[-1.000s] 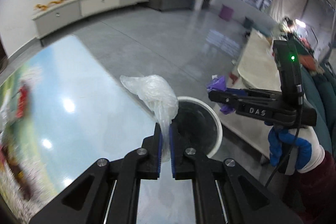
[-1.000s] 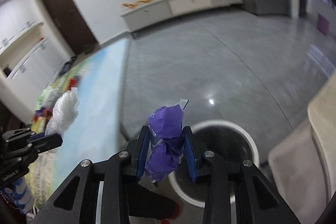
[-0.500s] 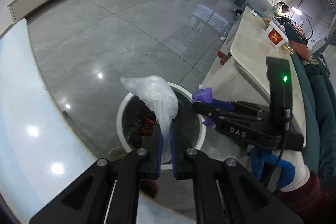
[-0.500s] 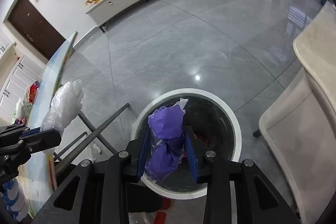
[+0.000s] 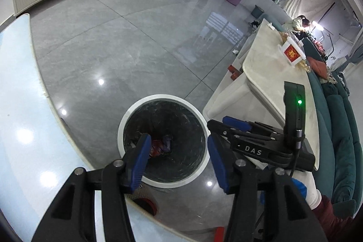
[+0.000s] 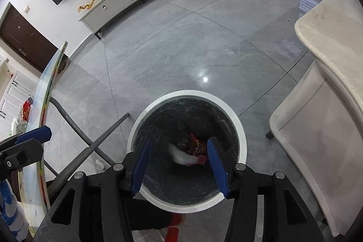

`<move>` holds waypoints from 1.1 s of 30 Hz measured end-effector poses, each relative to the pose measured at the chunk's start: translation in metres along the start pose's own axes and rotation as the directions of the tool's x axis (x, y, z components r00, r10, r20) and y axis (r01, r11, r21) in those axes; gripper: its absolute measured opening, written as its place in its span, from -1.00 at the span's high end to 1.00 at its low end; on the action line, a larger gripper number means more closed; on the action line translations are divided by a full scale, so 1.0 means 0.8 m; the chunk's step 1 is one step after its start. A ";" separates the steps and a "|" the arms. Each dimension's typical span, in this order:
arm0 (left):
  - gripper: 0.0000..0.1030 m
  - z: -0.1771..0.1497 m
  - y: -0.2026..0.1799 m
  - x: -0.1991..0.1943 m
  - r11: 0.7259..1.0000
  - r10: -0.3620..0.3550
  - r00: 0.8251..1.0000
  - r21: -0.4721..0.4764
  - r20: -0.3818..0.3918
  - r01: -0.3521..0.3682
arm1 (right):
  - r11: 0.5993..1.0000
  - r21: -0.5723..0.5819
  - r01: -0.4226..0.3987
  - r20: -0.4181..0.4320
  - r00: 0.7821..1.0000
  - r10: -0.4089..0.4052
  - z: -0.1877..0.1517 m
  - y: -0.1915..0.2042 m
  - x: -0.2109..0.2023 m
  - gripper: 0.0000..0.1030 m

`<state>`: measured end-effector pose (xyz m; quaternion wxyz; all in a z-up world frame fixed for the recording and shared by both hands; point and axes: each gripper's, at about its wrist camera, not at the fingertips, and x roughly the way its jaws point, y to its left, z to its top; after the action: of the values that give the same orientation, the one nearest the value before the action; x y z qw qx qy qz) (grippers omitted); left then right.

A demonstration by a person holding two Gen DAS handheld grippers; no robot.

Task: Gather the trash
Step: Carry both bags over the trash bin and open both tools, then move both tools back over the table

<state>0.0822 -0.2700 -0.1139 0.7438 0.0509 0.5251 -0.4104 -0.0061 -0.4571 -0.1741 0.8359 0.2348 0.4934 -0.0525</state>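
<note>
A round white-rimmed trash bin (image 5: 127, 119) with a black liner stands on the grey floor, also in the right wrist view (image 6: 240, 128). Red and purple trash (image 5: 162, 144) lies at its bottom; in the right wrist view a white plastic bag (image 6: 181, 154) and red wrappers (image 6: 195, 144) lie there. My left gripper (image 5: 177, 158) is open and empty above the bin. My right gripper (image 6: 177, 165) is open and empty above the bin too. The right gripper's fingers (image 5: 236, 123) show at the bin's right edge in the left wrist view.
A glossy pale-blue table (image 5: 20, 140) lies to the left, its metal legs (image 6: 90, 146) beside the bin. A cream marble table (image 5: 272, 74) and cream chair (image 6: 317, 151) stand to the right. A teal sofa (image 5: 340, 133) is behind. Small red things (image 6: 174, 226) lie on the floor below the bin.
Both grippers opened. The clear plastic bag left my left gripper and the purple wrapper left my right gripper; both now lie in the bin.
</note>
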 end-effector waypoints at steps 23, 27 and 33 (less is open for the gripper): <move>0.03 -0.114 0.119 -0.213 0.964 0.259 0.918 -0.141 0.299 -0.226 | 0.941 -0.328 -0.080 0.149 0.979 0.136 0.005 0.208 -0.112 0.05; 0.03 -0.143 0.170 -0.259 0.929 0.361 0.872 -0.211 0.329 -0.305 | 0.915 -0.392 -0.096 0.124 0.980 0.156 0.001 0.254 -0.103 0.05; 0.02 -0.189 0.276 -0.325 0.839 0.518 0.794 -0.369 0.319 -0.399 | 0.862 -0.487 -0.138 0.054 0.981 0.188 -0.010 0.333 -0.074 0.05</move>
<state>0.0874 0.0967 -0.0454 0.9132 -0.0152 0.3833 -0.1376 0.0425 -0.2265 -0.0367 0.8929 0.0578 0.4270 0.1308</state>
